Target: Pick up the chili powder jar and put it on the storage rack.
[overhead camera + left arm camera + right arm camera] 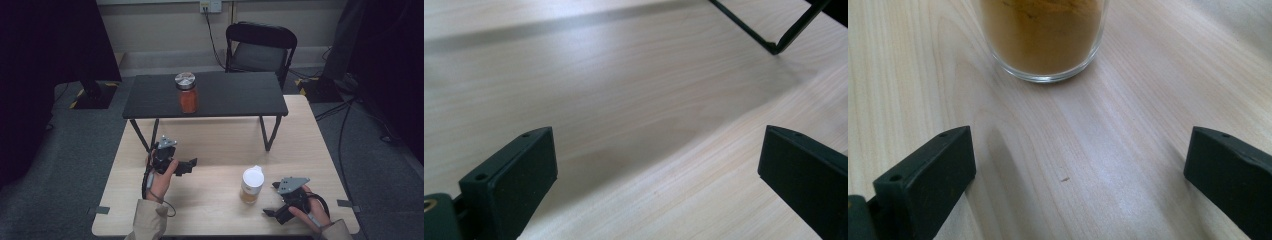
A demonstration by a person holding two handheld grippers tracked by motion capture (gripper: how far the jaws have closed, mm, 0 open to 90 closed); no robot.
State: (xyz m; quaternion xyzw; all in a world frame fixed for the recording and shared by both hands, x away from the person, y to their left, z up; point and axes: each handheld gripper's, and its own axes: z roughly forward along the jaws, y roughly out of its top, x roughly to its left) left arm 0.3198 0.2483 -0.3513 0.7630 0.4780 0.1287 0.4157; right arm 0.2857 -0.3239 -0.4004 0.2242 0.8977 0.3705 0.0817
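Right claw [272, 212] sits nearest, jaws spread wide and holding nothing, just beside the white-lidded jar [251, 184] of tan powder on the pale wood surface [215, 210]; in the right gripper view that jar's glass base [1044, 47] stands dead ahead between the jaw lines, upright, not touched yet. Left claw [190, 165] is well apart on the jar's far side, also spread open and empty over bare wood. Risks as I read it: the jar is tall and narrow, so a low or off-centre pinch, or one jaw landing first, could tip or skid it on the smooth wood; glass wall may slip if squeezed lightly; lid could pop if grabbed there. Count: two jars (the second, metal-lidded with red powder [187, 93], stands beyond the first on the small black table [235, 95]), two claws, one black table, one chair [260, 47] behind it.
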